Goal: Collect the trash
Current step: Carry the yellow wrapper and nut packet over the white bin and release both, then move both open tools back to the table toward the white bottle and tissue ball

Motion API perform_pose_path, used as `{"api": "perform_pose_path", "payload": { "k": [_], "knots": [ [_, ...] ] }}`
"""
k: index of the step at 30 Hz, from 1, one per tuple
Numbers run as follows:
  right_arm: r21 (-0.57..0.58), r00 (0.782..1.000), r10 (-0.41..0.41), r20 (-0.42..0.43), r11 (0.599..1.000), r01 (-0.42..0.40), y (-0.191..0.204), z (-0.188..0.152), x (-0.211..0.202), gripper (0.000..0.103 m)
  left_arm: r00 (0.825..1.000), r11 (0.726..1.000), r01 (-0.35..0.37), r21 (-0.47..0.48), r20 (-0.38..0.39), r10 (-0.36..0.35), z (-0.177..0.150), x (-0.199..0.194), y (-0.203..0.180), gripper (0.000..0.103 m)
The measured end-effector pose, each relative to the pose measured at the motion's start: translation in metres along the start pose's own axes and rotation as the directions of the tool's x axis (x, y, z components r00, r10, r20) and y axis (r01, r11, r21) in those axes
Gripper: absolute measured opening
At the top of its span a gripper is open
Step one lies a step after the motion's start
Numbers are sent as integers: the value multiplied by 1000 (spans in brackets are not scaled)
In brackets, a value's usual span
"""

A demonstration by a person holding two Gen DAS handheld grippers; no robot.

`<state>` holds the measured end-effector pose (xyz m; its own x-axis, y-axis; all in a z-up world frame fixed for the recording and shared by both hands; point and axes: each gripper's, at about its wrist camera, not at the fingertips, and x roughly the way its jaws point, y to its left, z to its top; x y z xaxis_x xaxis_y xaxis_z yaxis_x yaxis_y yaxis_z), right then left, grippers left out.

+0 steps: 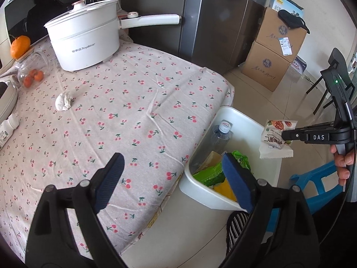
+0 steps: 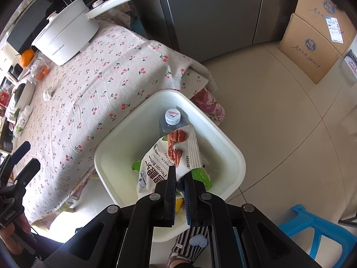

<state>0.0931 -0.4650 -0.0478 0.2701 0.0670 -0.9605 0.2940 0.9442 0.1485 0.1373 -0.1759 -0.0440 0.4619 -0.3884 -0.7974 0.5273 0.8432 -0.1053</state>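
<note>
A white trash bin (image 1: 243,120) (image 2: 232,151) stands on the floor beside the table. It holds a plastic bottle (image 1: 221,134) (image 2: 171,118) and green and yellow wrappers (image 1: 212,172). My right gripper (image 2: 179,174) (image 1: 283,135) is shut on a white pecan snack packet (image 2: 165,158) (image 1: 275,138) and holds it above the bin. My left gripper (image 1: 174,160) (image 2: 26,154) is open and empty over the table's near edge. A crumpled white tissue (image 1: 64,100) (image 2: 48,93) lies on the cherry-print tablecloth (image 1: 133,111).
A white electric pot (image 1: 84,38) with a long handle, a jar with an orange on it (image 1: 29,67) and a small white bottle (image 1: 7,131) stand on the table. Cardboard boxes (image 1: 274,49) and a fridge are behind. A blue stool (image 2: 316,230) is near the bin.
</note>
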Motion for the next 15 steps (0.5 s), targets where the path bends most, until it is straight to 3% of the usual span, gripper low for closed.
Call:
{"api": "perform_pose_path", "payload": {
  "k": [2,4,6,10,15],
  "knots": [
    [19,1000,2,-11,1000,-2,2,2,2,22,1000,1000,-6,-19,-7,6,-2,-2,8,89],
    [37,1000,7,-4,999,-7,5,4,1,51,1000,999,-9,-36,-6,9,-4,-5,15,89],
    [38,1000,7,23,999,-8,11,7,-4,64,1000,999,-13,-48,-4,13,-6,-9,22,91],
    [-1,998,3,64,1000,-3,30,11,-12,72,999,997,-30,-69,12,31,-8,-14,32,96],
    [-48,996,4,84,999,0,58,18,-13,75,998,994,-60,-96,-3,60,-12,-12,46,100]
  ]
}}
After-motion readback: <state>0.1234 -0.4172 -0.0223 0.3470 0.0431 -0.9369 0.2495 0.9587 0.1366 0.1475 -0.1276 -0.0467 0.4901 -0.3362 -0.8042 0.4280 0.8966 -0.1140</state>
